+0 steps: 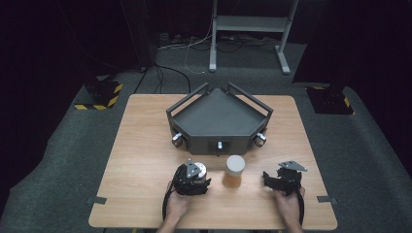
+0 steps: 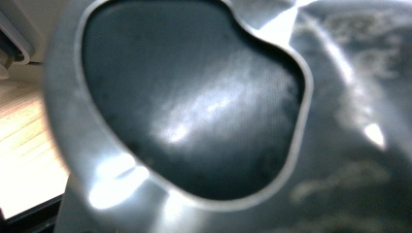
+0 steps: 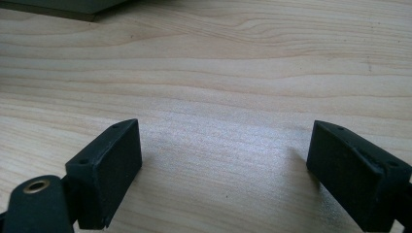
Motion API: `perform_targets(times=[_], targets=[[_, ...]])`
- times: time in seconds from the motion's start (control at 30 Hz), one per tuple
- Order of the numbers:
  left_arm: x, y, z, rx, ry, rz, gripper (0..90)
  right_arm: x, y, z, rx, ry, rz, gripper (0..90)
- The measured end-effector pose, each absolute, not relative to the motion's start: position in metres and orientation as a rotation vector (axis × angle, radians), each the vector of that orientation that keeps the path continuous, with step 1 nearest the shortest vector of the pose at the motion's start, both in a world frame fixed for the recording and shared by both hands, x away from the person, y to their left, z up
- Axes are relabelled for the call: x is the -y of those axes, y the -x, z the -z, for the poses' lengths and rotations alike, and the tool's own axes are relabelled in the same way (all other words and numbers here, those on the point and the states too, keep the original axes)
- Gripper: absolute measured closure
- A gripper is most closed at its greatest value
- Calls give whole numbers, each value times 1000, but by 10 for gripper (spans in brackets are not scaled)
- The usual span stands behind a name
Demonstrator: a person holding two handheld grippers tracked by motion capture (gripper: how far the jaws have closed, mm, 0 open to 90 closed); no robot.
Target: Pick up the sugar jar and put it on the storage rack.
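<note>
Left gripper (image 1: 192, 178) probably clamped, right gripper (image 1: 284, 180) agape

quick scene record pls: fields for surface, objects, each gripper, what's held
surface: wooden table
tray: dark angular tray, far centre, nothing visible in it
jar: white-lidded jar with orange contents, upright, between the two grippers, untouched
left gripper: shut on a metal can
right gripper: jaws wide apart over bare wood, nothing between them
hands: one on each gripper, at near edge

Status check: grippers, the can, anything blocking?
Left gripper shut on silver can. Right gripper open, nothing between jaws, low over table. Amber jar stands between the two, untouched.
</note>
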State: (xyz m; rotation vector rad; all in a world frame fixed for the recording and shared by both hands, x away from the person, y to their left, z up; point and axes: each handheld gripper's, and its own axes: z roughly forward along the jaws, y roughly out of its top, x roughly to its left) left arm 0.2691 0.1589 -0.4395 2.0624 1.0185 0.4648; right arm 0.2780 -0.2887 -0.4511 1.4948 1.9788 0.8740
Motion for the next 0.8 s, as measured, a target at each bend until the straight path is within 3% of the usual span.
perform_targets(times=[0.8], targets=[[-155,-272,426,-993,-2072,-456,312,289,-278,451,-1979,-1495,-874,127]])
